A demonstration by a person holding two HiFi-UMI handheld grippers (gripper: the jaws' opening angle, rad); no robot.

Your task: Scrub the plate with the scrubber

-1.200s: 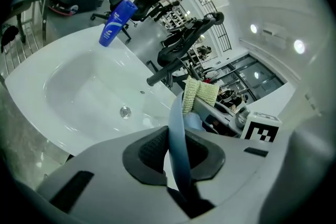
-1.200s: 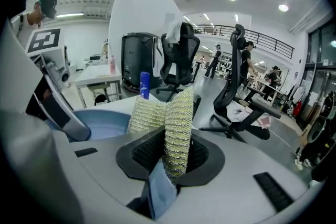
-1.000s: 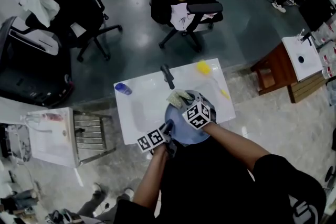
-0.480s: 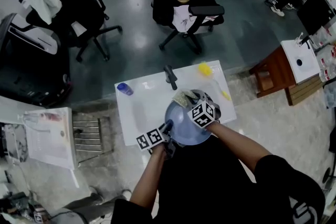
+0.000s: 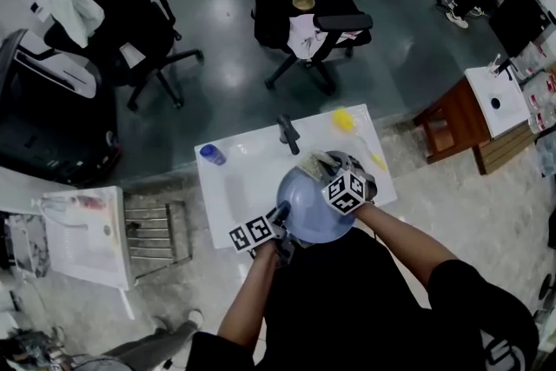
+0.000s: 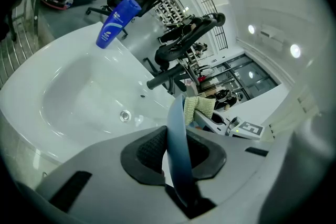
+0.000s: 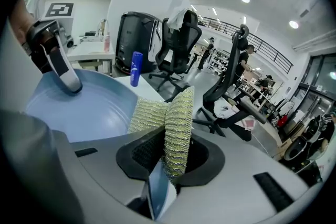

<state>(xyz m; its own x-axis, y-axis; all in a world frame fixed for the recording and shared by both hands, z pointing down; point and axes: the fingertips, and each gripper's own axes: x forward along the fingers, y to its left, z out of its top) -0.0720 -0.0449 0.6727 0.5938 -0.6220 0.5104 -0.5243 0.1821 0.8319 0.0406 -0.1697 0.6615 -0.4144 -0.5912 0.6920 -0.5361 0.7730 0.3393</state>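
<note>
Over the sink's (image 5: pixel 236 185) front edge | our left gripper (image 6: pixel 176 148) clamps the plate (image 5: pixel 306 206) rim | our right gripper (image 7: pixel 169 153) clamps the scrubber (image 7: pixel 177 123)

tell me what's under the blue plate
The white sink, its drain showing in the left gripper view. From the head view the plate covers the sink's right part, hiding whatever lies there.

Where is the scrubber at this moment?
Head view: the scrubber is clamped in the right gripper at the far rim of the blue plate, just short of the black faucet.
</note>
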